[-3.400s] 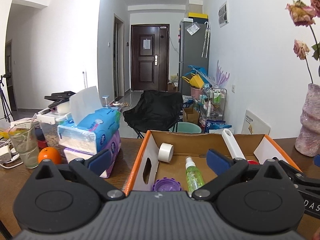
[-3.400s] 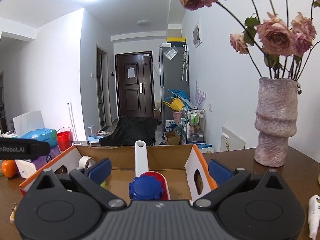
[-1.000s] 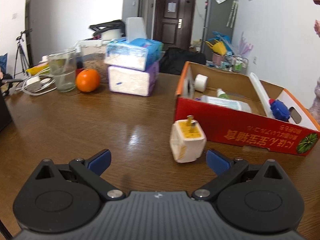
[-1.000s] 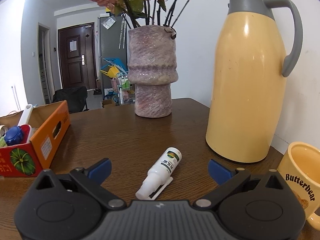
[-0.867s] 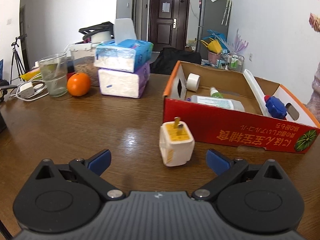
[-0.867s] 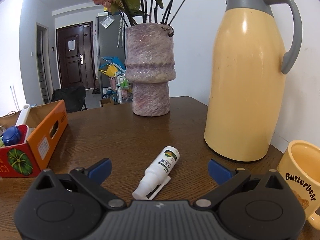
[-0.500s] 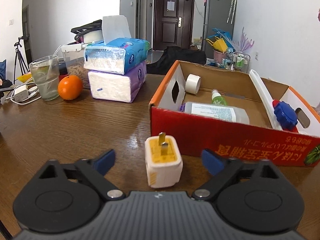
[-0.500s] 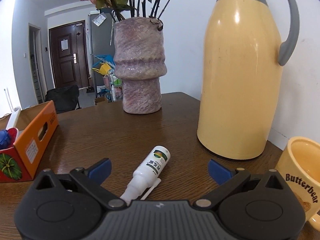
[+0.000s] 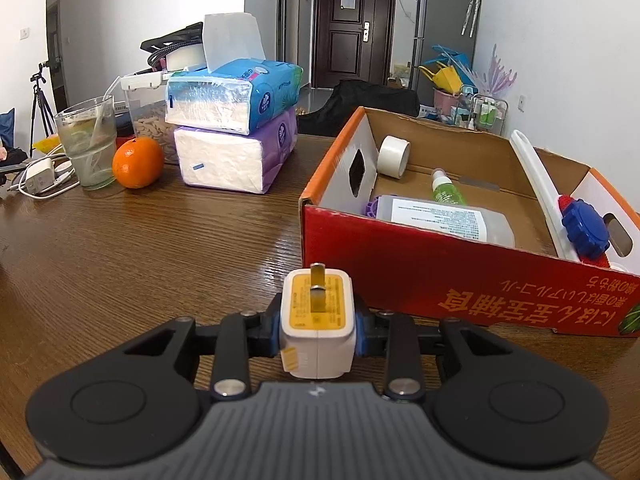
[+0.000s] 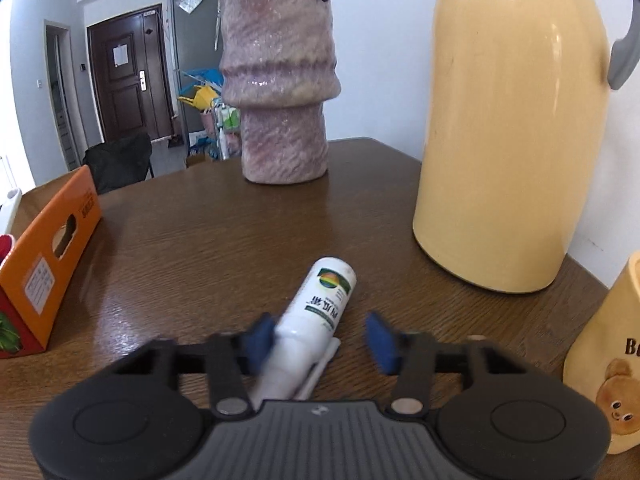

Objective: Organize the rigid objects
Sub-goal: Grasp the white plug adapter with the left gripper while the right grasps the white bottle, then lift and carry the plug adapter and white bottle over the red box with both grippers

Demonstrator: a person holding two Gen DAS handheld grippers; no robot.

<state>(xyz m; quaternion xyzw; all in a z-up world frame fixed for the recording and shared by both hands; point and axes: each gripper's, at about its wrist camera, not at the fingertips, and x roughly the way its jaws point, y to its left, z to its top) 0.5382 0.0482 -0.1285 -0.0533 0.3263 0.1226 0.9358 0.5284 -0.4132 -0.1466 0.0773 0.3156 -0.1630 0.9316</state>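
Now the left gripper (image 9: 318, 334) clamps a white, yellow-faced plug adapter (image 9: 317, 326); the right gripper (image 10: 320, 338), just closing, straddles a white plastic bottle (image 10: 310, 326), one pad still clear.

mug (image 10: 612, 364), letters "Bu" readable

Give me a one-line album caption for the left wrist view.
Left gripper shut on a white plug adapter on the wooden table, beside a red cardboard box of household items.

Wooden table (image 9: 168, 240): cardboard box (image 9: 460, 276), vase (image 10: 280, 80), thermos (image 10: 508, 128) (upright).
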